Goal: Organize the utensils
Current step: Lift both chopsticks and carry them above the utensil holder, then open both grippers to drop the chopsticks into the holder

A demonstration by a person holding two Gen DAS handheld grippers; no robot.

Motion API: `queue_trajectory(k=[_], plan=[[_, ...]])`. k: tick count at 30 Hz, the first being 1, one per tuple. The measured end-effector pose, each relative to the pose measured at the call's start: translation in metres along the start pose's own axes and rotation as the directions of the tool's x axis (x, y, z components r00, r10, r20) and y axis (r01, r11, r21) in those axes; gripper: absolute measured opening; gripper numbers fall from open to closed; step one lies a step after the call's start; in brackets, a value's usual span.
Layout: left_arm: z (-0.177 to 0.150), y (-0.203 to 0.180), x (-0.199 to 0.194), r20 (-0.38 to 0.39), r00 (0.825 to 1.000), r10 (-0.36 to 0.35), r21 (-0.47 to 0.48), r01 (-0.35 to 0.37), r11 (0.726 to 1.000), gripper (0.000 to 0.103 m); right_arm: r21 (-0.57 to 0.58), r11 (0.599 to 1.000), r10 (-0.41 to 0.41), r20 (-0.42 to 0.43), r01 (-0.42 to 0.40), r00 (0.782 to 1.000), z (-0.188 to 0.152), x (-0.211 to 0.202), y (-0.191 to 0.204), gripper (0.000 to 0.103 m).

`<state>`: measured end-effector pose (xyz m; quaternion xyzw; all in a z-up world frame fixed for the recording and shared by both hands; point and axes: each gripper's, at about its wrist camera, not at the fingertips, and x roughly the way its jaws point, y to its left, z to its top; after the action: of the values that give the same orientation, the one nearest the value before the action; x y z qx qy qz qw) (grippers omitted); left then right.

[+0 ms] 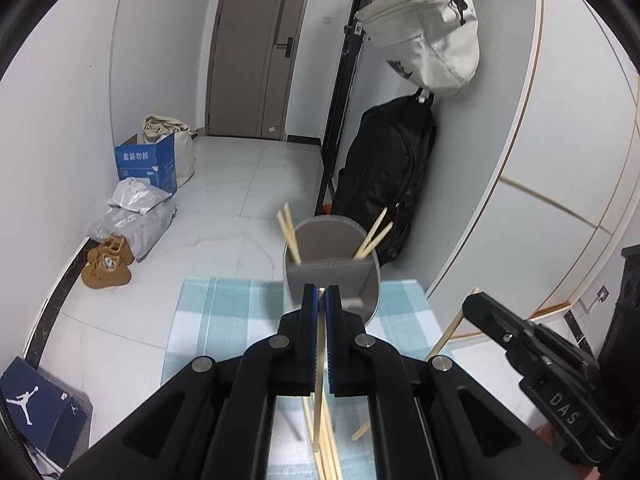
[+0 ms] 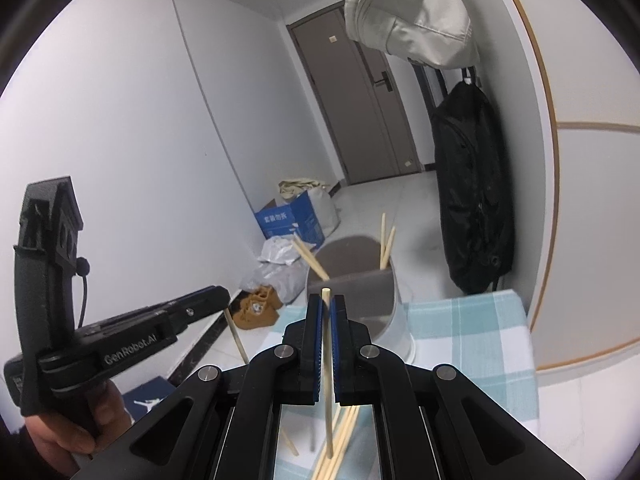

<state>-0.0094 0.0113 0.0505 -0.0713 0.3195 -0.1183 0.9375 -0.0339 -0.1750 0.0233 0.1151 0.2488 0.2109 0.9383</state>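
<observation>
Chopstick (image 2: 328,360) clamped upright in right gripper (image 2: 326,304), before holder (image 2: 360,276)

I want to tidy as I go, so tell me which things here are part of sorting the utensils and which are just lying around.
Part of the job:
- left gripper, shut on a chopstick
- right gripper, shut on another chopstick
- grey divided holder with chopsticks in it
- loose chopsticks on the checked cloth

Just lying about:
- tan shoes
- blue box
- black bag
- white bag
</observation>
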Motion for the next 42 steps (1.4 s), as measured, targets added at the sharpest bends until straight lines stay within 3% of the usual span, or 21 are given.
queue_trajectory(k=[15, 23, 31, 42], plan=[[0.100, 0.001, -0.003, 0.127, 0.991, -0.032, -0.091, 0.043, 0.995, 0.000, -0.026, 1.000, 0.009, 0.063, -0.008, 0.998, 0.108, 0.012, -0.004, 0.003], [0.130, 0.012, 0.017, 0.167, 0.986, -0.028, -0.140, 0.052, 0.989, 0.000, -0.062, 0.998, 0.014, 0.088, -0.009, 0.996, 0.157, 0.042, -0.005, 0.003], [0.129, 0.036, 0.049, 0.163, 0.986, -0.011, -0.220, 0.047, 0.974, 0.000, -0.113, 0.994, -0.001, 0.067, 0.009, 0.998, 0.170, 0.081, -0.004, 0.003], [0.108, 0.067, 0.089, 0.126, 0.992, -0.018, -0.299, 0.055, 0.953, 0.000, -0.149, 0.989, -0.017, 0.001, 0.017, 1.000, 0.148, 0.122, -0.004, 0.003]])
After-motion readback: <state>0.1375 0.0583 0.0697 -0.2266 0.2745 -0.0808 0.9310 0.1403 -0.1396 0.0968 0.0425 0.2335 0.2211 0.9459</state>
